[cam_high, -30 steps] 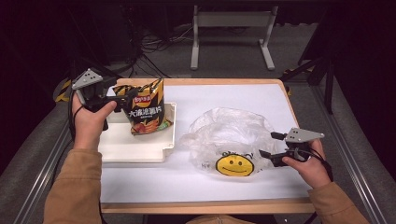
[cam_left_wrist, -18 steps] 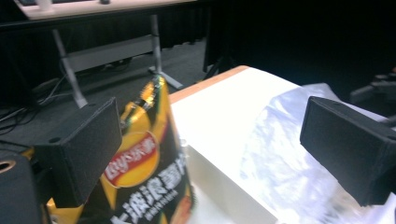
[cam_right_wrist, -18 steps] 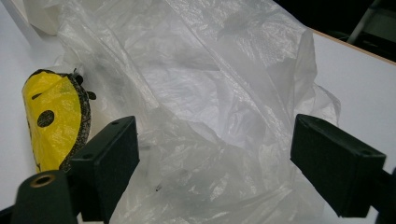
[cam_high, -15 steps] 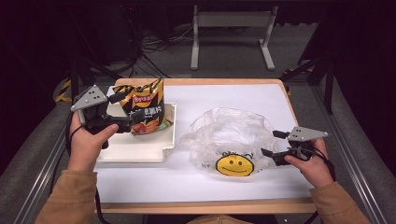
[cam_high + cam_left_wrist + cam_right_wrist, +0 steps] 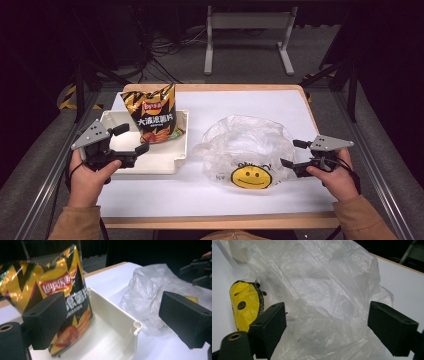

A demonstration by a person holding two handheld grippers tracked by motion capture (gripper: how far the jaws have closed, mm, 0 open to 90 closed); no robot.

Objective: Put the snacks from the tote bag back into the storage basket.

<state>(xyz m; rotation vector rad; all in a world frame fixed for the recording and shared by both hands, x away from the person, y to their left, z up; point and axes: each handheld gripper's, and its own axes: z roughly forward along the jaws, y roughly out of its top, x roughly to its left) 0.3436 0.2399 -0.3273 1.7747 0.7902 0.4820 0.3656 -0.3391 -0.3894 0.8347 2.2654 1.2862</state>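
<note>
Chip bag (image 5: 156,116) upright in tray (image 5: 181,150)

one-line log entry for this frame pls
left gripper: open, by chip bag | chip bag: upright in white tray | right gripper: open, at plastic bag

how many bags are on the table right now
2. A chip bag stands upright in the white tray at the left. A clear plastic bag with a yellow smiley lies crumpled on the table to its right. Anything inside the plastic bag can't be made out.
</note>
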